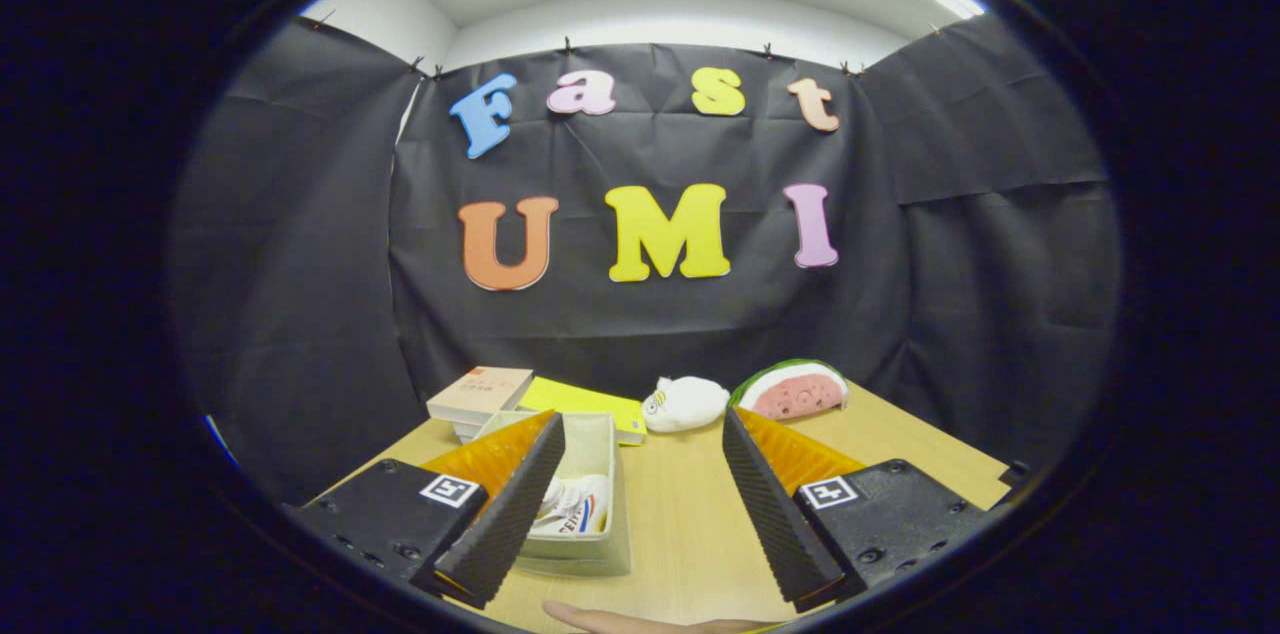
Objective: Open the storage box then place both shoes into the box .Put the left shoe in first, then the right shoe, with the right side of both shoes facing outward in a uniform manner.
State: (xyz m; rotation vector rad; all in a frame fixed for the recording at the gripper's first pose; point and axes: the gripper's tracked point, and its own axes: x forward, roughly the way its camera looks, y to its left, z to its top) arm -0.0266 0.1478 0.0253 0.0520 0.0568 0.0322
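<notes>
**Fingers wide above the bench, box open with a shoe inside**

From the gripper view, the gripper [640, 504] is held above the bench [680, 524], raised and level, its two fingers [510, 504] spread wide with nothing between them but bare bench top. No grip is being made on anything.

The storage box [590, 514] is seen just ahead of the left finger and partly hidden behind it. It stands open, with no lid over the top, and a white shoe [575, 504] is lying inside, pressed toward the near end. Which shoe it is, and which side faces outward, cannot be told from here, and a second shoe cannot be made out. The wide, empty fingers are judged to suit a moment between placements, so the task looks roughly halfway along.

Beyond the box, a stack of books [480, 394] and a yellow folder [585, 402] are set back near the booth wall, with a white plush toy [685, 404] and a watermelon plush [792, 389] beside them, well clear of the working area. A person's hand [640, 622] is resting on the near edge of the bench, below the fingers.
</notes>
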